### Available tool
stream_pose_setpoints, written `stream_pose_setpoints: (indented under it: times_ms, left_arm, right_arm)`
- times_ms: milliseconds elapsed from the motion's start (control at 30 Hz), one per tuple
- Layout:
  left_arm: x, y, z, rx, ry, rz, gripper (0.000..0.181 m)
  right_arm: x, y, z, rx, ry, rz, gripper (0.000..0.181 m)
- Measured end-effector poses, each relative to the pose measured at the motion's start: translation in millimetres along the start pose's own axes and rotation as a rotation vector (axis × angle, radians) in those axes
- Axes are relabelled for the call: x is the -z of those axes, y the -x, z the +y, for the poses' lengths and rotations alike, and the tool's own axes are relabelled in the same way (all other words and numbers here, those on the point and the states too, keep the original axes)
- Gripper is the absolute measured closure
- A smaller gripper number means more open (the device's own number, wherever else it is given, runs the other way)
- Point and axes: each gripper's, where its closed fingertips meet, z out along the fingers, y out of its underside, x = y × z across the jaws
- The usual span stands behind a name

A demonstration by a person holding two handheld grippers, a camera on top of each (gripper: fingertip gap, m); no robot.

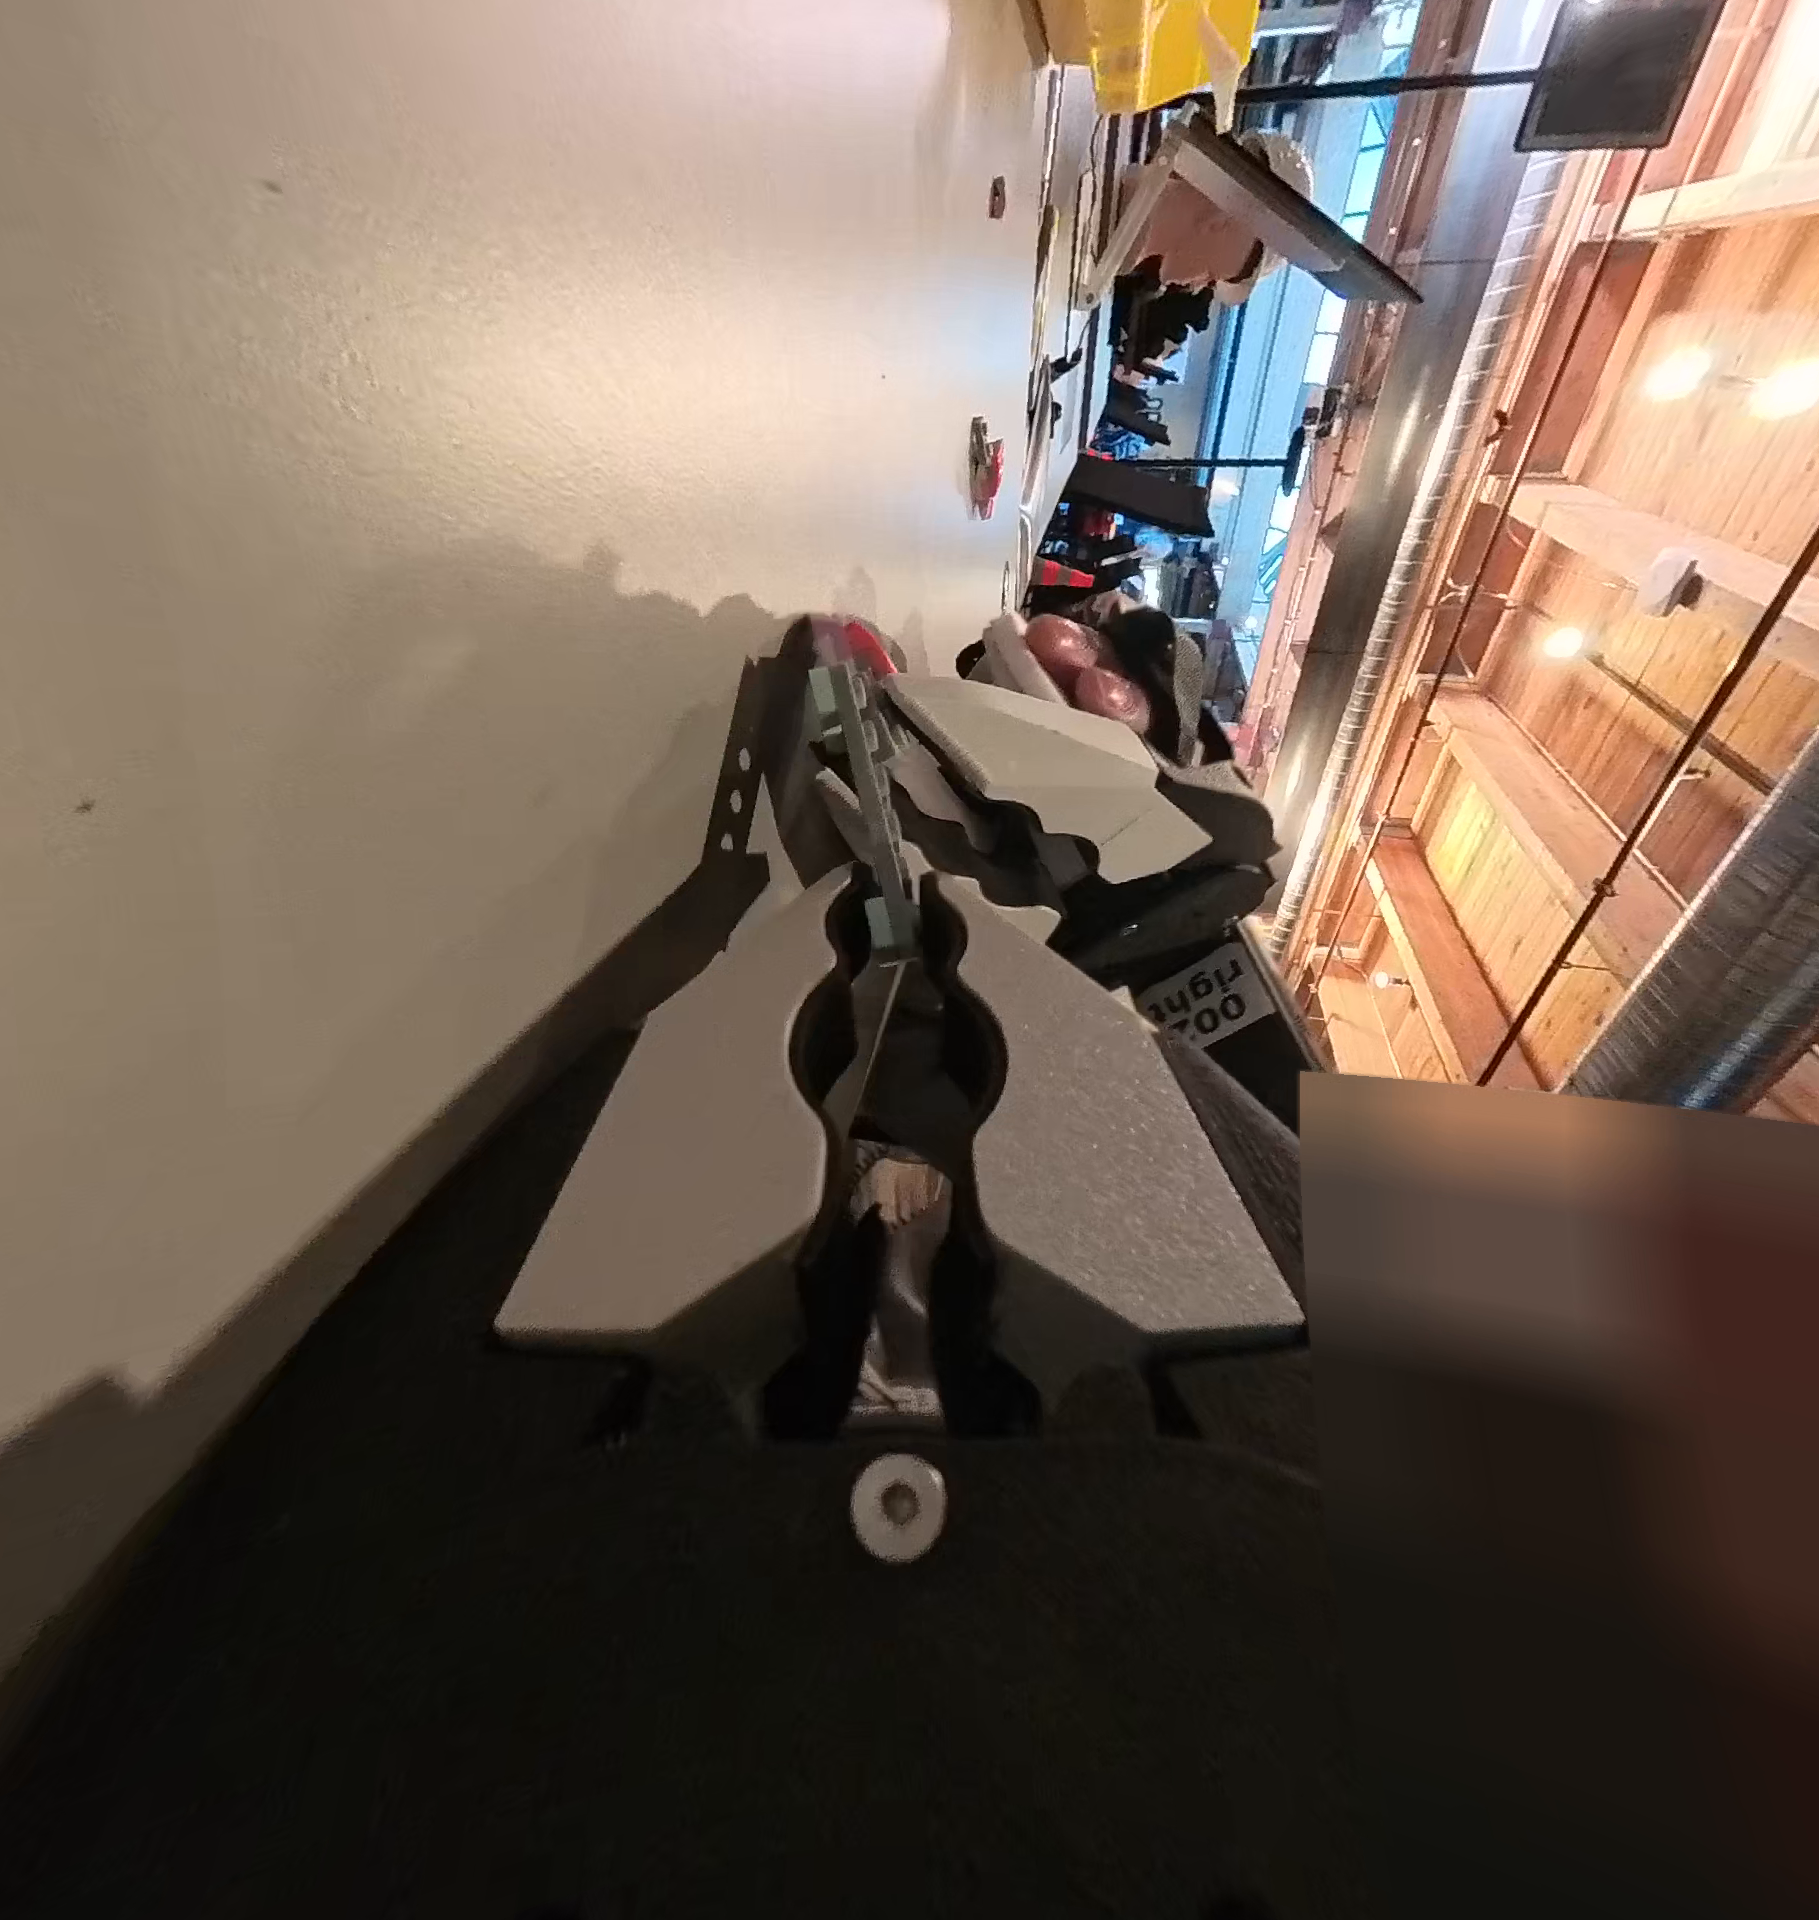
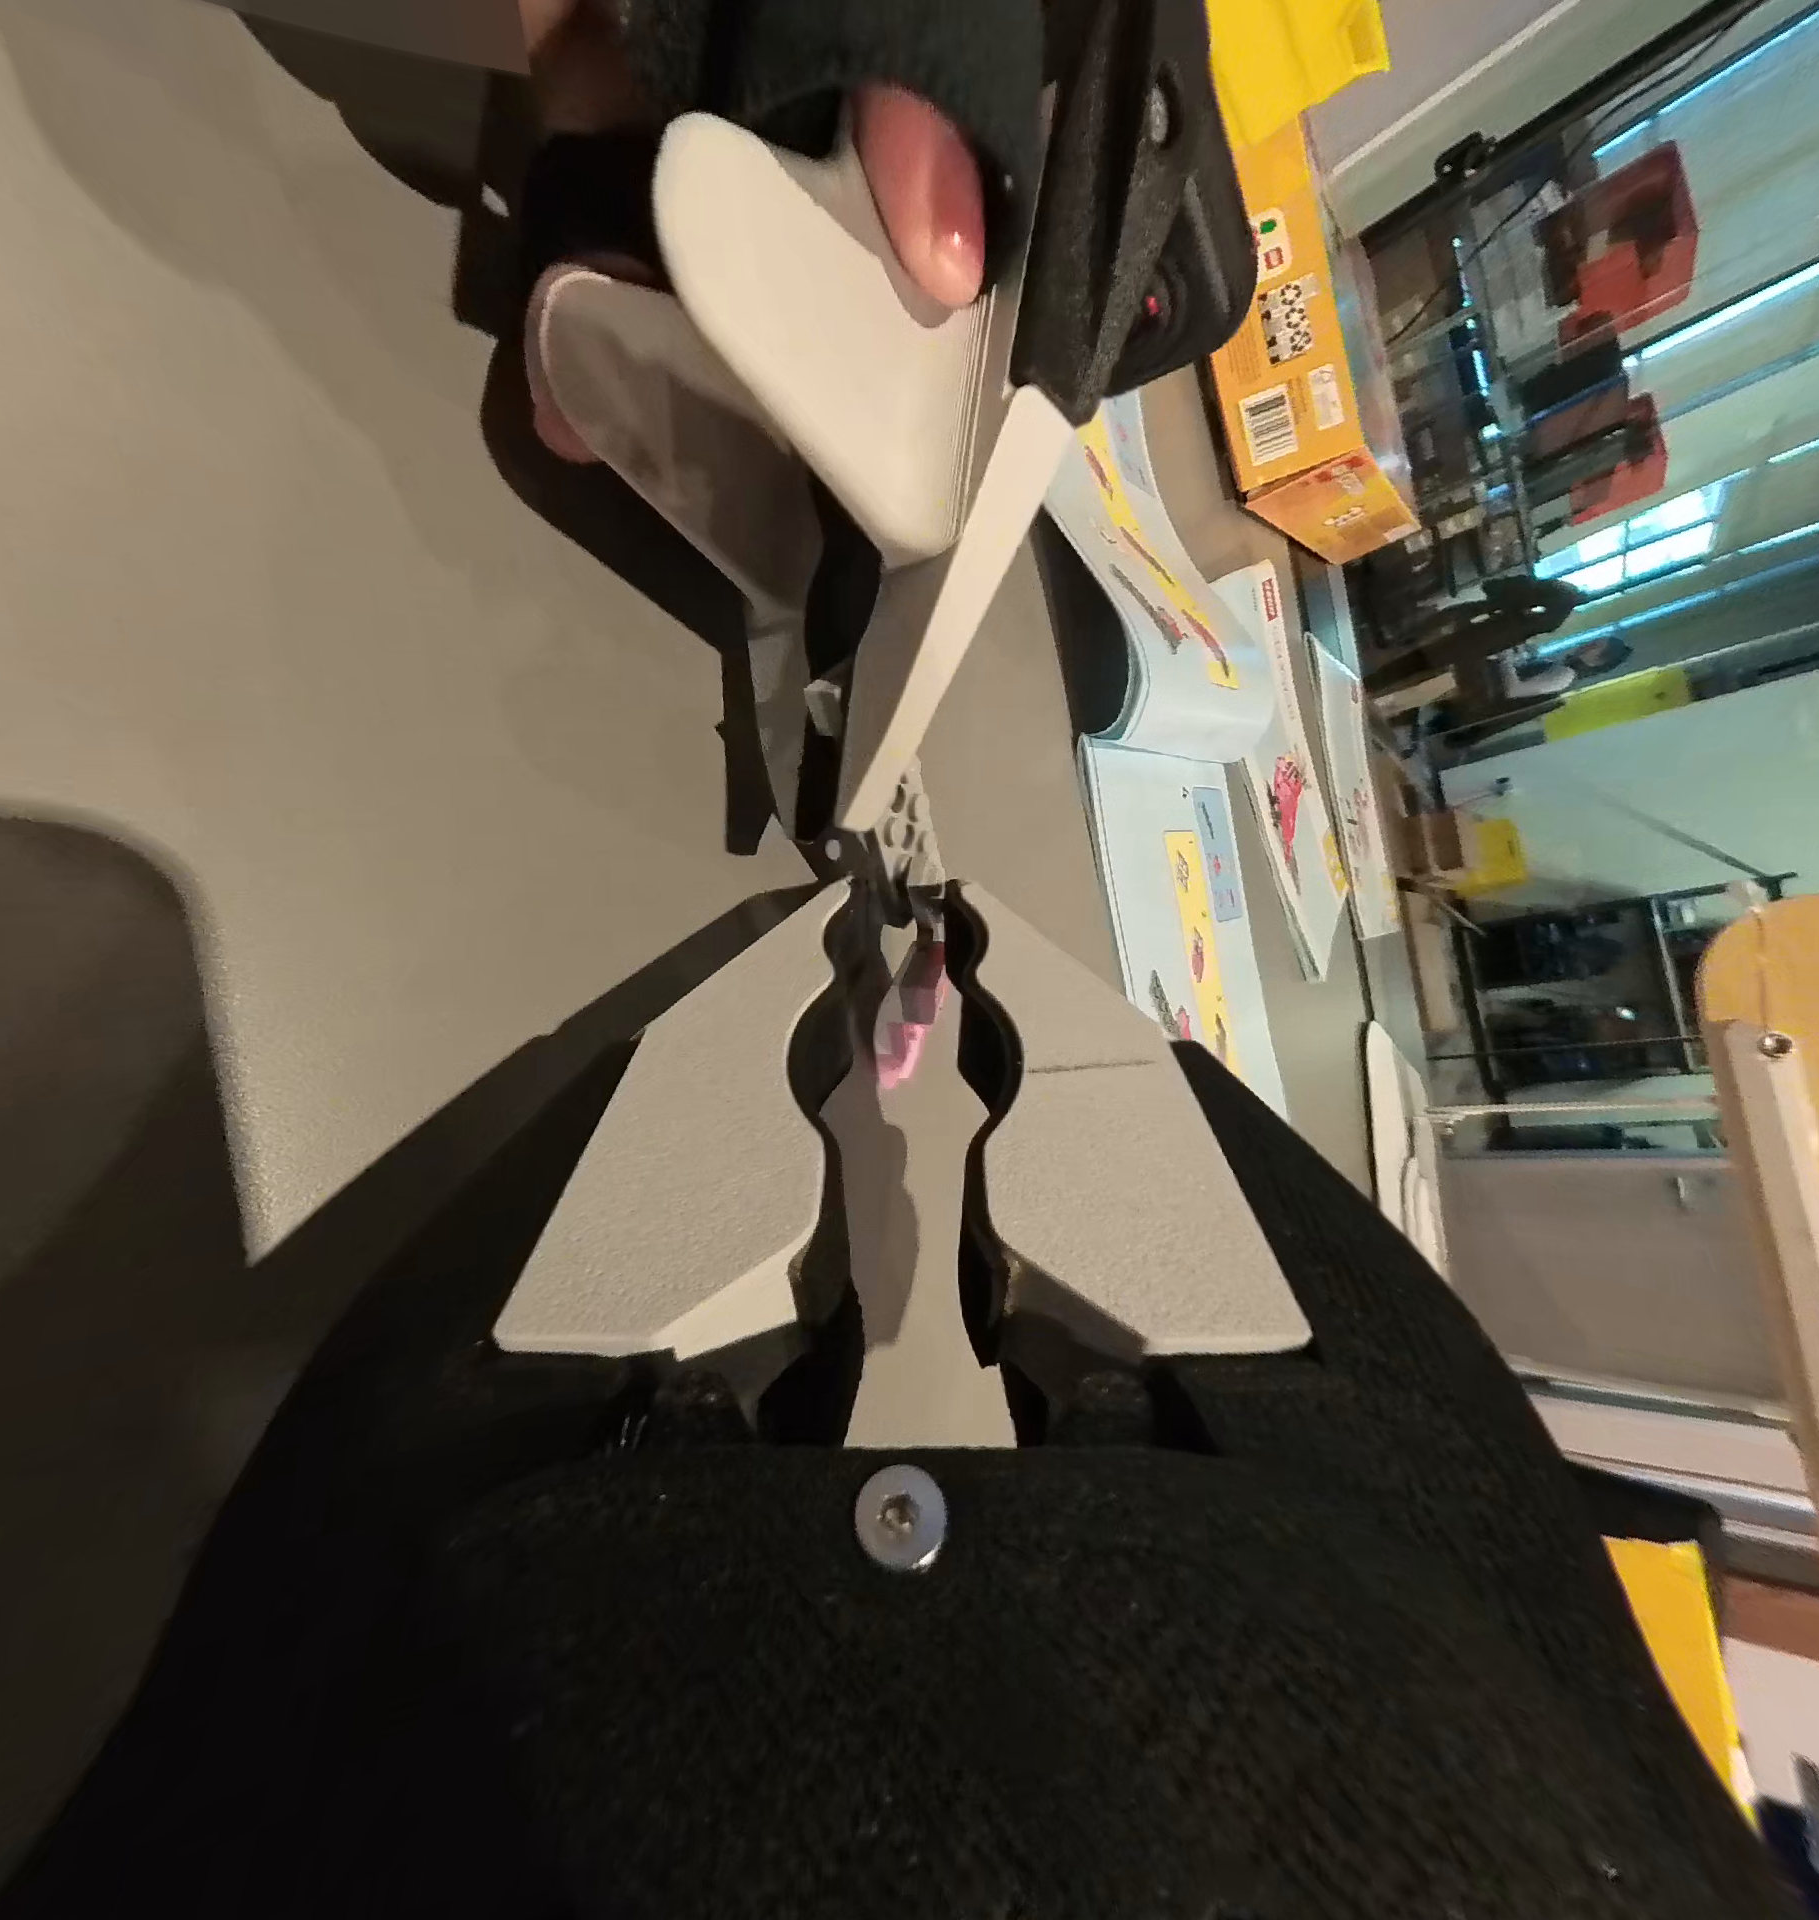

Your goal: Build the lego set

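My left gripper [image 1: 889, 896] is shut on the near end of a thin grey-green lego plate assembly [image 1: 863, 774] and holds it above the white table [image 1: 365, 416]. The assembly's far end carries a red part [image 1: 855, 639]. The other gripper [image 1: 1040, 769] meets it from the right, with a hand behind it. In the right wrist view my right gripper [image 2: 894, 899] is shut on the same lego assembly: a grey plate with holes [image 2: 907, 821] and a red and pink part [image 2: 915, 1003] show between the jaws. The left gripper's pale fingers [image 2: 832, 343] press in from above, tip to tip.
A yellow lego box [image 2: 1289, 343] and open instruction booklets [image 2: 1196, 665] lie on the table to the right. A small red lego build [image 1: 983, 473] and other loose bits sit farther along the table. Shelves and room clutter stand beyond the table edge. My two grippers' fingertips are within a few centimetres of each other.
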Motion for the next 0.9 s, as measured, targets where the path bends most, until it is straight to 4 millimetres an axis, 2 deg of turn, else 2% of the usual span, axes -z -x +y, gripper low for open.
stream_pose_setpoints:
  times_ms: [33, 500, 900]
  left_arm:
    - [0.1, -1.0, -0.9, 0.006, -0.005, 0.009, 0.174]
    - [-1.9, -11.4, -3.4, 0.033, -0.036, 0.1, 0.173]
    - [3.4, -22.8, 9.3, 0.029, 0.078, 0.21, 0.175]
  right_arm:
    - [0.2, -0.6, 0.0, 0.007, 0.0, 0.011, 0.169]
    - [-2.6, -8.0, -2.0, 0.067, 0.005, 0.115, 0.171]
    - [5.1, -16.3, -19.3, 0.263, -0.1, 0.199, 0.173]
